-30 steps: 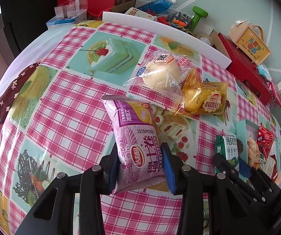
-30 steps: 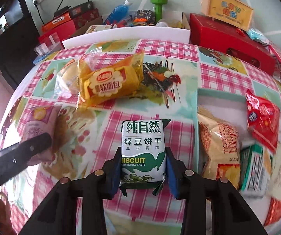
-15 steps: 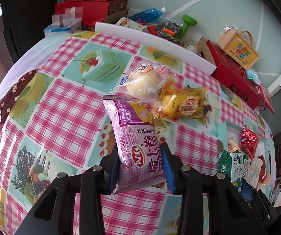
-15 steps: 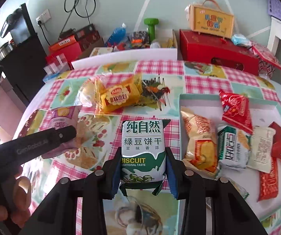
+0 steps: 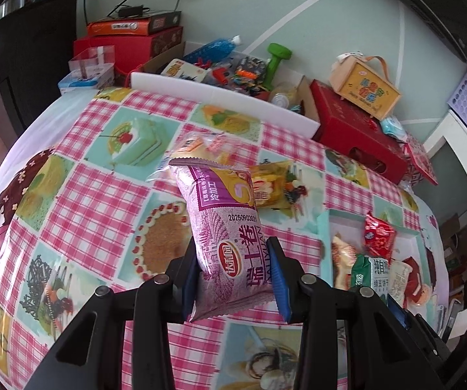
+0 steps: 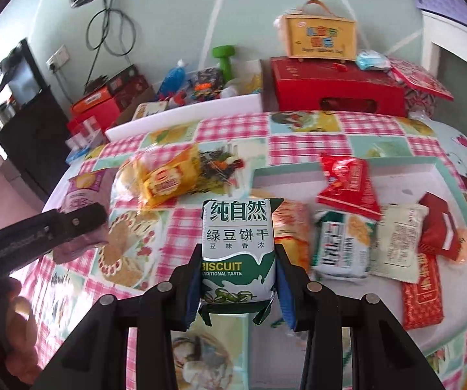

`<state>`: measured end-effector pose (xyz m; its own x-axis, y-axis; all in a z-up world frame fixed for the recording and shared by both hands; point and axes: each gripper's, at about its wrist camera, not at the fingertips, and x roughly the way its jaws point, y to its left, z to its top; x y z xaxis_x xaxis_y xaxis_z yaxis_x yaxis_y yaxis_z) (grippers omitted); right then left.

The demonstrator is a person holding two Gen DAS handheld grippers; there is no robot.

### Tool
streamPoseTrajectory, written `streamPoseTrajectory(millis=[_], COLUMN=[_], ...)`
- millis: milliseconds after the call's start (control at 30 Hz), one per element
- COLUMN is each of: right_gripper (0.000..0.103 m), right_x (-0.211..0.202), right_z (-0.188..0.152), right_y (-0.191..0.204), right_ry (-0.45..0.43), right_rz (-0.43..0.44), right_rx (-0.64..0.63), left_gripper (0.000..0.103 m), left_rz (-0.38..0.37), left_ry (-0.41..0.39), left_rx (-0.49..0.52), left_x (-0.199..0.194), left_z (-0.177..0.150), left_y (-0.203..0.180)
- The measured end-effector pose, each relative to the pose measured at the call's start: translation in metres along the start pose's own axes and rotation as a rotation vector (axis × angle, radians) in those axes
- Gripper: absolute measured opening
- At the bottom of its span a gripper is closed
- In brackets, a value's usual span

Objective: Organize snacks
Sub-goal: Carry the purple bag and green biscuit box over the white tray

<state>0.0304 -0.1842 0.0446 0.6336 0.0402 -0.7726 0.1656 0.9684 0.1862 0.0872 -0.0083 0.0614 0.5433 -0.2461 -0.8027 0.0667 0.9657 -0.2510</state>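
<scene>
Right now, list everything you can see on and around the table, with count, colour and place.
Roll pack: one, purple, held above the tablecloth.
Biscuit pack: one, green and white, held beside the tray.
Bread pack: one, yellow, on the tablecloth.
Bun pack: one, clear, behind the roll pack.
Tray: one, white with mint rim, right side, holding several snack packs.
Tablecloth: one, pink check.
Red box: one, behind the table.
Dumbbell: one, green, behind.
Left tool: black, shut.
Right tool: black, shut.
</scene>
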Motion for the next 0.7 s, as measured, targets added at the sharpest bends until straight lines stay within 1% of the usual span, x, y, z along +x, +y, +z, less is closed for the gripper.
streamPoseTrajectory(millis=[133,300,400,600,700], right_gripper=[0.042,0.042,0.042,0.042,0.042], right_x=[-0.008,-0.017,-0.025,-0.04,-0.046], right_z=[0.003,0.005,0.005,0.001,-0.001], right_y=[-0.027,-0.064,-0.089,-0.14,-0.159], right_ry=[-0.017,-0.032,-0.048,-0.065,-0.067], right_rz=[-0.027,-0.067,-0.121,-0.206,-0.235], right_rx=[0.057,0.143,0.184,0.283,0.319], left_gripper=[0.041,0.041,0.041,0.041,0.041], left_rz=[-0.037,-0.084,-0.1,-0.156,-0.181], left_ry=[-0.008,0.008,0.018,0.054,0.069], left_rx=[0.048,0.119,0.163,0.242,0.287], left_x=[-0.005,-0.006,-0.005,-0.002,-0.001], left_z=[-0.002,-0.008,-0.013,-0.027,-0.034], left_y=[-0.025,-0.057,-0.076,-0.11,-0.127])
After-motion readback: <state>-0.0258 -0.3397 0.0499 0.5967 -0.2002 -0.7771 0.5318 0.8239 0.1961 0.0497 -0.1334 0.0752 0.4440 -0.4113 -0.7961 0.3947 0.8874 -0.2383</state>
